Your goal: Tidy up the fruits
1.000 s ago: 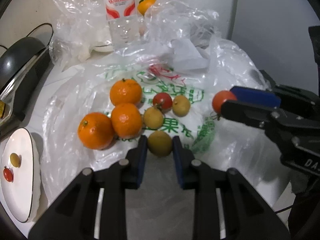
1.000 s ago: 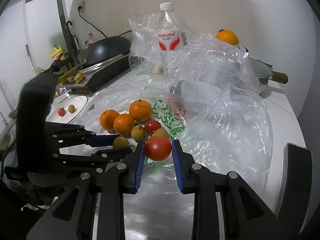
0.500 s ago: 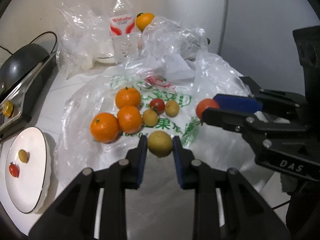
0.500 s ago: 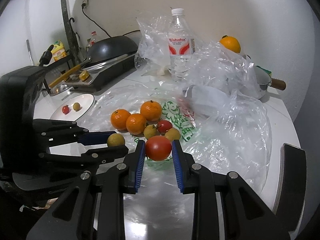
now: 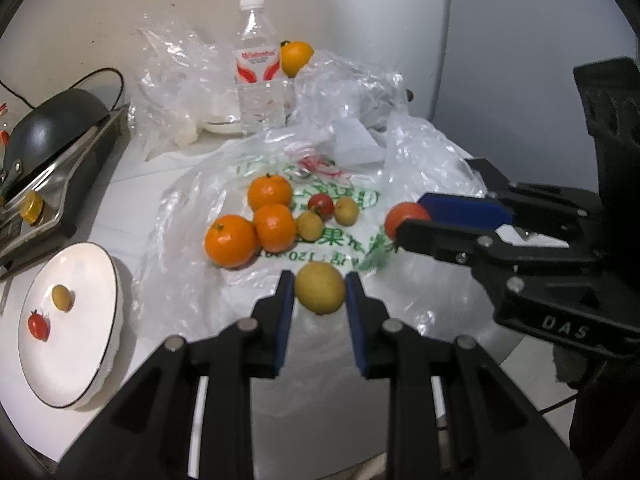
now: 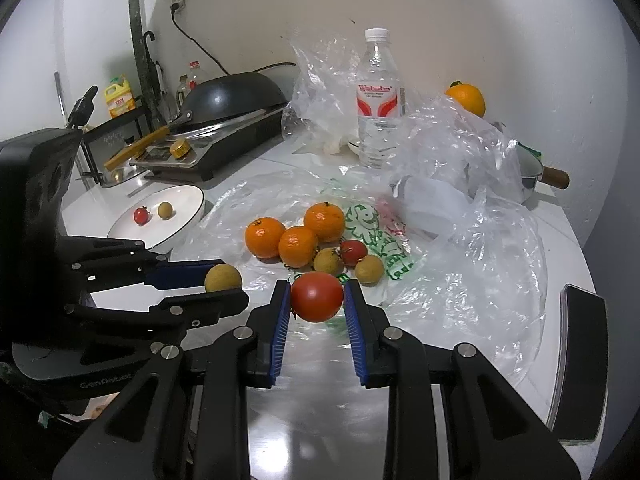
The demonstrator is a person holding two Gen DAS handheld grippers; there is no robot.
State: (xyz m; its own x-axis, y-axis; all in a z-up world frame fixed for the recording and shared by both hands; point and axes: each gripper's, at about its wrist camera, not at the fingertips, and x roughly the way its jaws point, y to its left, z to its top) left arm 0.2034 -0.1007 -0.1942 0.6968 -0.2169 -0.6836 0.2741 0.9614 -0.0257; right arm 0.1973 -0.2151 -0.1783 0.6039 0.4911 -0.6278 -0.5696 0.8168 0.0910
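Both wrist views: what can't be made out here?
- Pot, right wrist view: mostly hidden by crumpled plastic; contents unseen.
- Dish behind the bottle, left wrist view: covered by bags; contents unclear.
- Bag print, left wrist view: blurred and creased, unreadable.
- Dark slab, right wrist view: cut off at the right edge; unidentifiable.
- Yellow jug label, right wrist view: too small.

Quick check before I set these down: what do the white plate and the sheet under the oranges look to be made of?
White plate: likely glazed ceramic, though melamine can't be ruled out; smooth glossy white with a thin dark rim line. Sheet under the oranges: thin clear plastic bag film, crinkled and see-through, shiny at the folds, with green print.
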